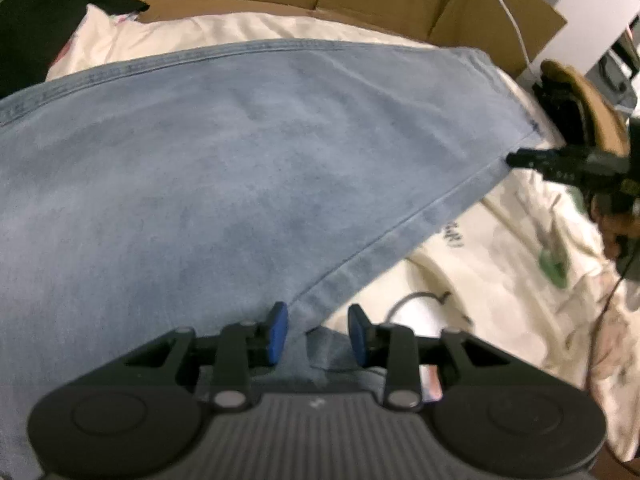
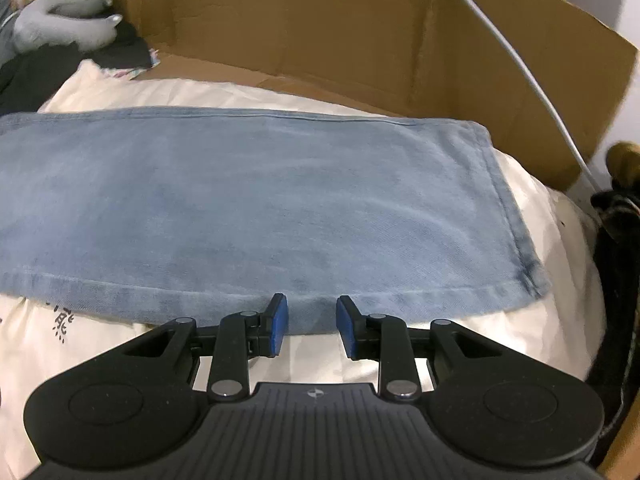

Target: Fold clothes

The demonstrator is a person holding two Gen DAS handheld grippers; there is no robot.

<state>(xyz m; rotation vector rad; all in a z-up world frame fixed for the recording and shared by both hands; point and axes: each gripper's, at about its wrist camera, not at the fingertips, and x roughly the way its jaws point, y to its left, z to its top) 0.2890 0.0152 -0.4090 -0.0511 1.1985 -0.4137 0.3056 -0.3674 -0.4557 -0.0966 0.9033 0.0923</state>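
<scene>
Bedsheet (image 2: 520, 332) under jeans (image 2: 240, 200), before tongs (image 2: 311, 326)

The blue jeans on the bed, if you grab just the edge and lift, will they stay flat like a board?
Probably not. The jeans lie slack, following the soft bedding, so they would likely droop and hang. The thick stitched hem suggests heavy cloth, probably not slippery between the pads.

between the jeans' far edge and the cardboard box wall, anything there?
Only a bare strip of cream bedding separates the jeans from the cardboard box; the right wrist view shows it best.
</scene>
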